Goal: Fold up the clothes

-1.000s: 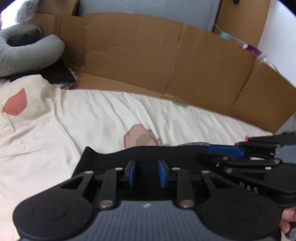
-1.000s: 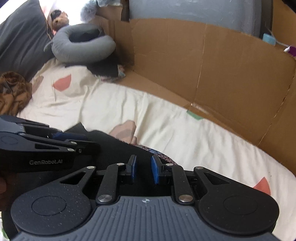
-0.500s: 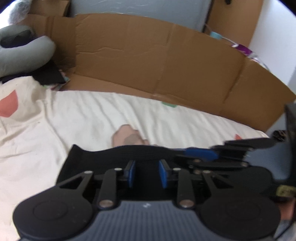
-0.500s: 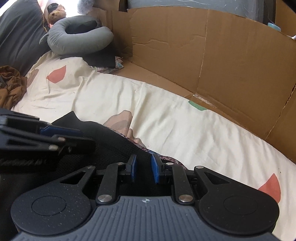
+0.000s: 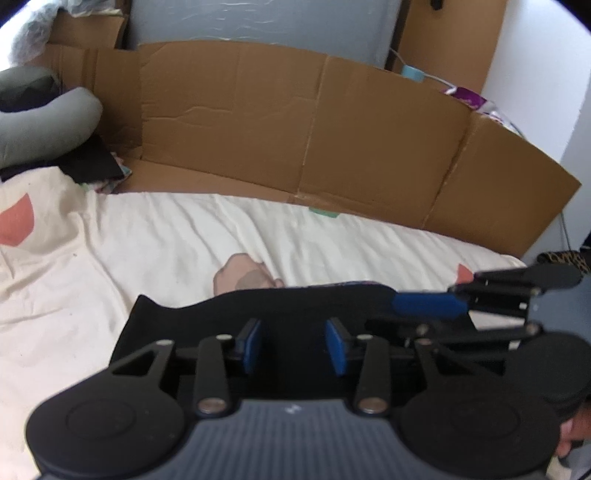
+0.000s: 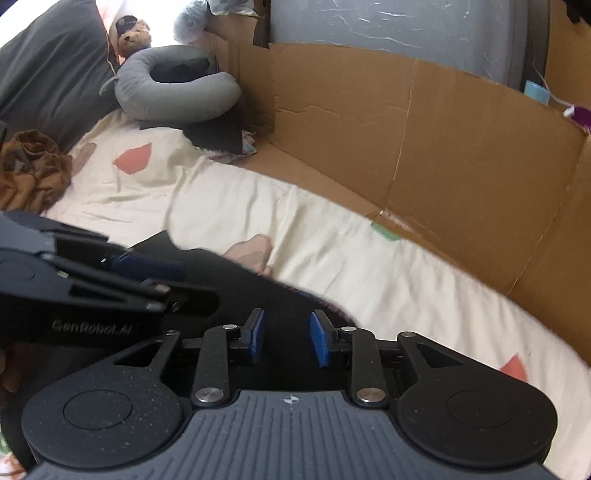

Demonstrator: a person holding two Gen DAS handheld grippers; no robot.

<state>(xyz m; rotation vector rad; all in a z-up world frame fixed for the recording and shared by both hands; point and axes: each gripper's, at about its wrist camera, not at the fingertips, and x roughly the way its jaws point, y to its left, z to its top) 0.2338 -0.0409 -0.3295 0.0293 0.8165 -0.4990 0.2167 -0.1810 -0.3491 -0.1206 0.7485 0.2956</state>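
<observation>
A black garment lies flat on the cream bed sheet, its far edge wavy with a corner sticking up at the left. My left gripper hovers over its near part. The jaws are opening, and black cloth shows in the gap, clear of the blue pads. My right gripper sits just to the right over the same garment, its jaws also opening with cloth below the gap. Each gripper appears side-on in the other's view, showing a blue pad and a blue pad.
A folded cardboard wall lines the far side of the bed. A grey neck pillow, a dark pillow and a teddy bear sit at the head. Crumpled brown cloth lies at the left.
Both pairs of jaws stand wider apart than before. In the left wrist view the right gripper has drifted right, away from the left one. The black garment stays flat on the sheet.
</observation>
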